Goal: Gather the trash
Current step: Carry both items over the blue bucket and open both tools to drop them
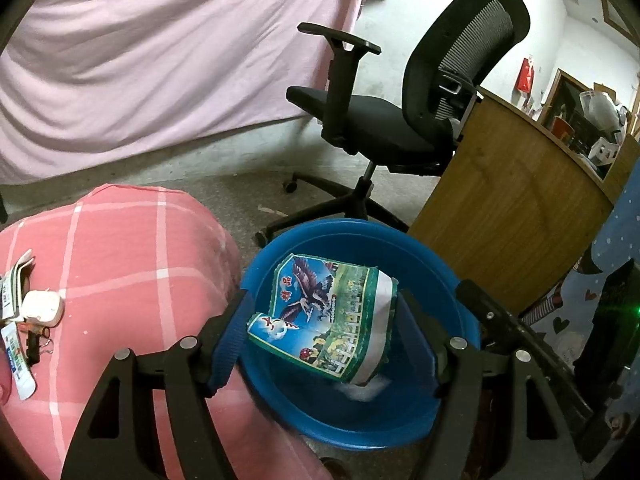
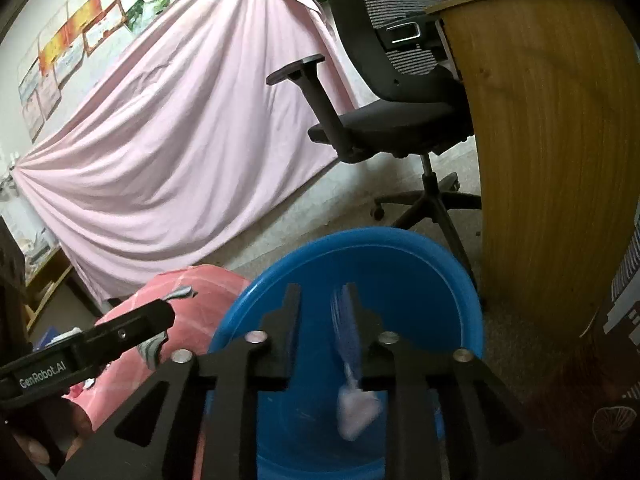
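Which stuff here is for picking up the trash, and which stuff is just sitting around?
For the trash job:
- blue basin
- colourful wrapper between the left gripper fingers, over the basin
- small white scrap by the right gripper

Just lying about:
- office chair
- pink checked bedding
- pink sheet
- wooden desk

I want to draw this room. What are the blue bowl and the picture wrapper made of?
The blue bowl looks like smooth, slightly glossy plastic: even colour, soft shine on its rolled rim. The picture wrapper seems to be thin printed paper or plastic film: it curls and creases. Which one, I cannot tell.
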{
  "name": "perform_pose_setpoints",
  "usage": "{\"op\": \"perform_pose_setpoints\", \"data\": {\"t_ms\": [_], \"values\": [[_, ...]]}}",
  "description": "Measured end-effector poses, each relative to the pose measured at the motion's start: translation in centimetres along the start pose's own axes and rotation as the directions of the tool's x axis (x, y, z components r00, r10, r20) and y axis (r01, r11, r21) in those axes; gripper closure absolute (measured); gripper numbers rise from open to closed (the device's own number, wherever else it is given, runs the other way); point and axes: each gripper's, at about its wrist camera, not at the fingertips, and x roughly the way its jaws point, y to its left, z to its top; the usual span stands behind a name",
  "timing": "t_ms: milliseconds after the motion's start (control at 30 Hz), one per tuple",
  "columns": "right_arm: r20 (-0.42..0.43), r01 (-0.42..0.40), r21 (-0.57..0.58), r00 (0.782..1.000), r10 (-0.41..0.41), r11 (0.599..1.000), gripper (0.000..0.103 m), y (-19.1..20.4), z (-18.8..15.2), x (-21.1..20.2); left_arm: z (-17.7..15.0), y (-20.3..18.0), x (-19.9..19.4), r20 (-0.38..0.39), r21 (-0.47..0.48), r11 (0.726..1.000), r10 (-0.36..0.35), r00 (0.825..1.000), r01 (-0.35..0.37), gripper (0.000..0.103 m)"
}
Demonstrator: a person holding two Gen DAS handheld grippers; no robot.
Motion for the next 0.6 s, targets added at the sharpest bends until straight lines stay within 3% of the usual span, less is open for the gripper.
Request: {"op": "perform_pose_setpoints", "data": {"t_ms": [533,600], "values": [[0.064,0.011,0.004,0.998,-0.011,1.0,0.07,-0.2,0.8,-0.9,0.0,1.1,-1.1,0.026,-0.036,0.999,-0.023,0.999,0.024,0.035],[0.068,0.012,0.007,0.998,-0.013,1.0,0.064,-0.2,0.8,-1.0,0.1,1.2,-1.1,0.026,-0.042,0.999,-0.027,0.999,0.028,0.035]]}}
